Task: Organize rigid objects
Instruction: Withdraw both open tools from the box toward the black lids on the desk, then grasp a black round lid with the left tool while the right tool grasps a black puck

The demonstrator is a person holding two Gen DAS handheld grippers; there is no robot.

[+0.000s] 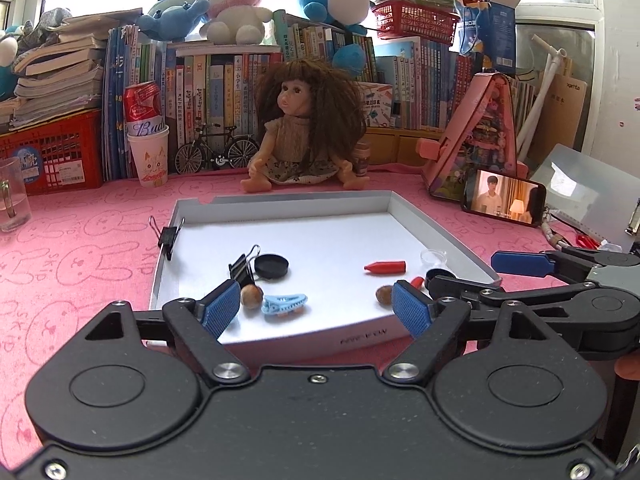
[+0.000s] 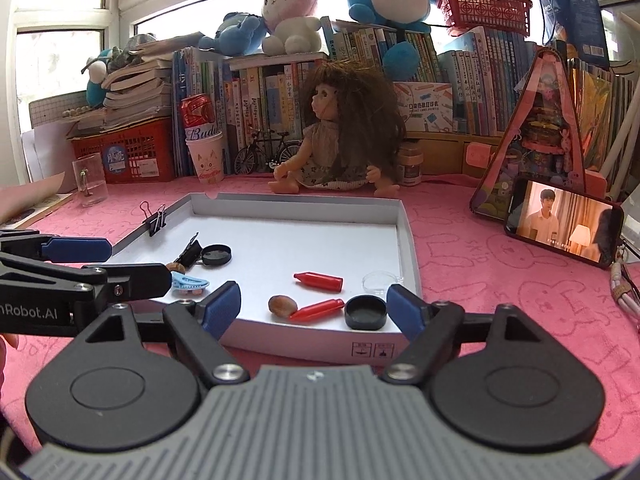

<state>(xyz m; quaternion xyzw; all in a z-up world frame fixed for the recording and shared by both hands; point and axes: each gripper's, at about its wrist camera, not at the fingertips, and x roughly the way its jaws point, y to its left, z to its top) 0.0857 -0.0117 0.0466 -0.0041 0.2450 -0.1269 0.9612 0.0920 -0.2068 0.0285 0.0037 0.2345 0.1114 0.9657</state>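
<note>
A shallow white tray [image 1: 280, 204] [image 2: 408, 236] lies on the pink cloth. In it are a black binder clip [image 1: 242, 268] [image 2: 190, 252], a black round lid [image 1: 271, 266] [image 2: 216, 255], a blue hair clip [image 1: 285, 303] [image 2: 190, 283], two nuts [image 1: 252, 296] [image 2: 282, 305], two red crayons [image 1: 385, 267] [image 2: 319, 281], a clear lid [image 2: 378, 281] and a second black lid [image 2: 366, 312]. Another binder clip [image 1: 168, 236] [image 2: 157, 220] grips the tray's left wall. My left gripper [image 1: 316, 308] is open and empty over the near edge. My right gripper [image 2: 314, 306] is open and empty, beside it.
A doll [image 1: 308, 128] sits behind the tray. A phone [image 2: 564, 224] playing video leans at the right by a pink triangular box [image 2: 540, 132]. A paper cup with a can [image 1: 148, 156], a glass [image 2: 90, 178], a red crate [image 1: 52, 156] and books line the back.
</note>
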